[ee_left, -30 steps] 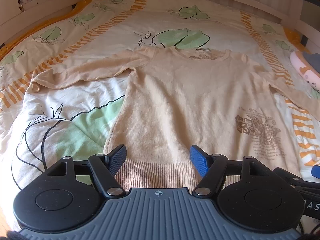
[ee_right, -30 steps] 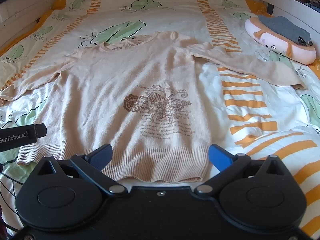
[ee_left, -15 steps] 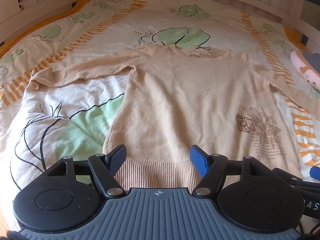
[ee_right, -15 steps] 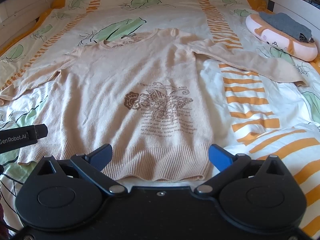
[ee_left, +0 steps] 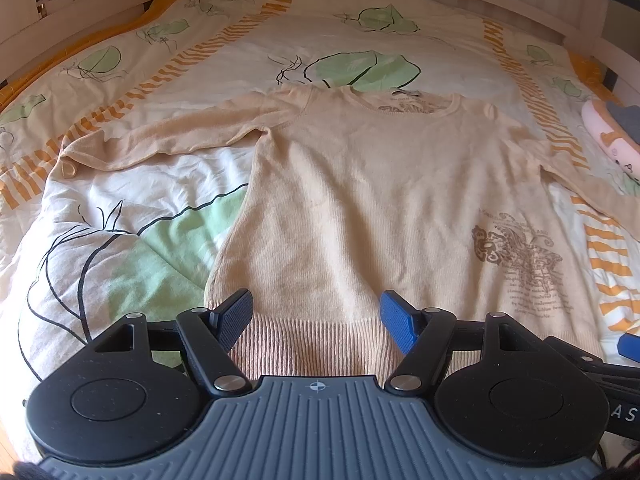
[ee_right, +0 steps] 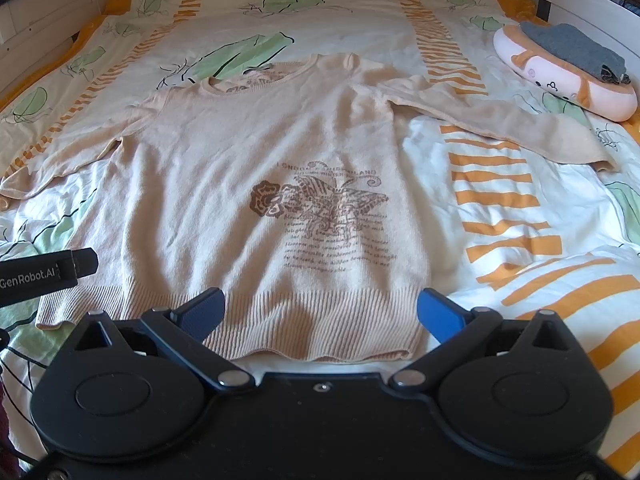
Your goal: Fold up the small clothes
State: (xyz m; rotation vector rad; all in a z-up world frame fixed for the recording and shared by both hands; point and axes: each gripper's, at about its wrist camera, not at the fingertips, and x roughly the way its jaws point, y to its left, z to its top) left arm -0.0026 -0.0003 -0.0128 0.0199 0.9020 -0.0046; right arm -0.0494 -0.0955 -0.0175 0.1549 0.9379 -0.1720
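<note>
Both claws, left claw (ee_left: 316, 314) and right claw (ee_right: 320, 314), I hold parted and empty above the hem at six o'clock of the flat-spread sweater (ee_right: 256, 184), ready to fold.

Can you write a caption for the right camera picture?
Open right gripper hovers over a beige sweater laid flat on the bed.

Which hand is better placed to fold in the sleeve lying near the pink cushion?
Probably the right tongs: that sleeve lies on their side of the sweater, beside the cushion.
</note>
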